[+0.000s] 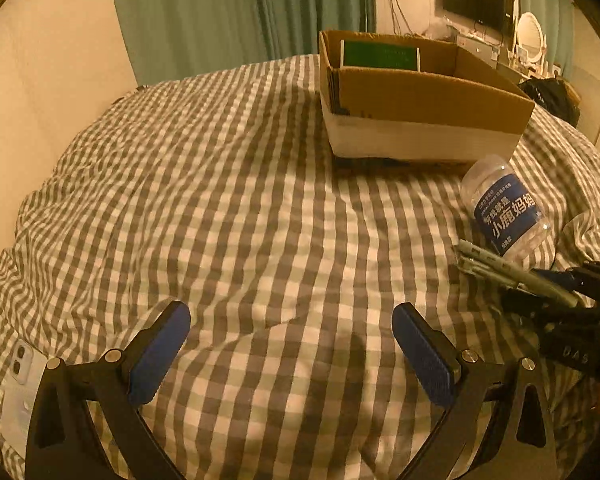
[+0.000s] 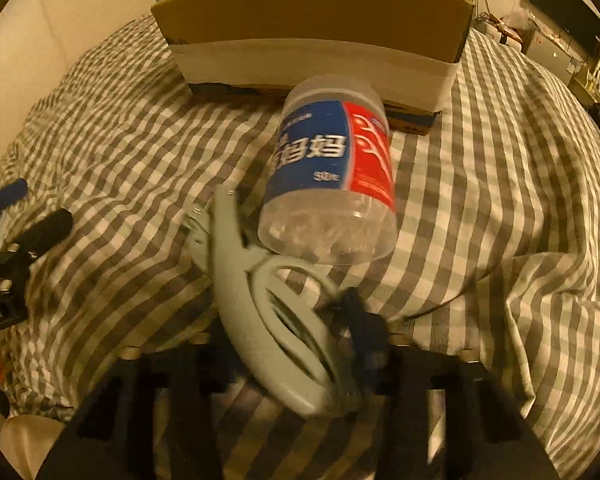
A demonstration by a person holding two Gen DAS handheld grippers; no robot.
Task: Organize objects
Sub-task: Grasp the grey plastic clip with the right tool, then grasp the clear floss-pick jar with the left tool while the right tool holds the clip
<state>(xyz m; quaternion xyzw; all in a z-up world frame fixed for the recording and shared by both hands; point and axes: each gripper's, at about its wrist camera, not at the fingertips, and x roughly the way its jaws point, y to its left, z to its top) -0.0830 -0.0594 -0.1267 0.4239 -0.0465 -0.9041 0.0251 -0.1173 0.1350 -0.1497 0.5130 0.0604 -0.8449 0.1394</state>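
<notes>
My right gripper (image 2: 300, 344) is shut on the handle loops of pale grey-green scissors (image 2: 236, 264), whose blades point away to the left. Just beyond them a clear plastic jar (image 2: 332, 176) with a blue and red label lies on its side on the checked bed cover, touching the scissors' handle. In the left wrist view the jar (image 1: 504, 208) and scissors (image 1: 508, 270) are at the right. An open cardboard box (image 1: 420, 92) stands behind them with a green book (image 1: 380, 56) upright inside. My left gripper (image 1: 292, 320) is open over bare cover, holding nothing.
A white phone (image 1: 20, 384) lies on the cover at the near left. A thin black cable (image 2: 460, 292) runs across folds of cover on the right. Green curtains, a wall and a cluttered desk with a monitor (image 1: 476, 0) stand beyond the bed.
</notes>
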